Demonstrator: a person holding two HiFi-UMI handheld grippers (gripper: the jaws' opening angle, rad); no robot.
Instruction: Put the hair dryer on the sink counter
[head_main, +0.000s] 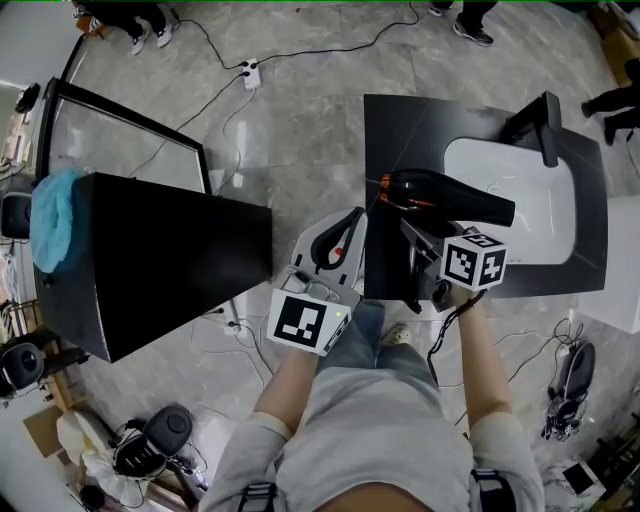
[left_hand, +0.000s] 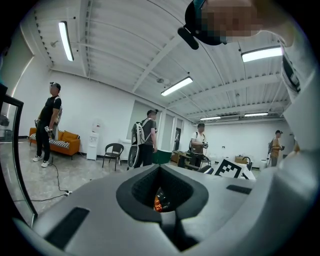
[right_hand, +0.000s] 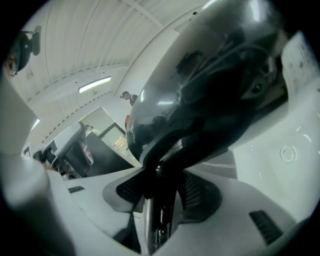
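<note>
Head view, step: carry-and-place, judged about midway; hair dryer (head_main: 445, 195) held above the dark sink table (head_main: 400, 130), not yet set down.
Head view, dryer position: body over the table's bare left part, nozzle reaching toward the white basin (head_main: 530, 200), faucet (head_main: 540, 125) well beyond.
Head view, claws: right claw (head_main: 415, 235) under the dryer at its handle; left claw (head_main: 340, 235) just beside the table's left edge, carrying nothing.
Head view, next move: likely lowering onto the flat dark strip left of the basin, keeping the barrel level and clear of the bowl, then easing the grip open.
Left gripper view, left claw (left_hand: 162, 200): jaws brought together, nothing between them; matte grey moulded plastic with a ribbed dark hollow.
Right gripper view, right claw (right_hand: 160, 200): jaws partly apart and clamped on the slim dark handle.
Right gripper view, dryer (right_hand: 210, 75): glossy black rounded shell, bulbous, mirror-like reflections; probably slippery and top-heavy.
Right gripper view, basin (right_hand: 290, 150): smooth white glazed surface below.
</note>
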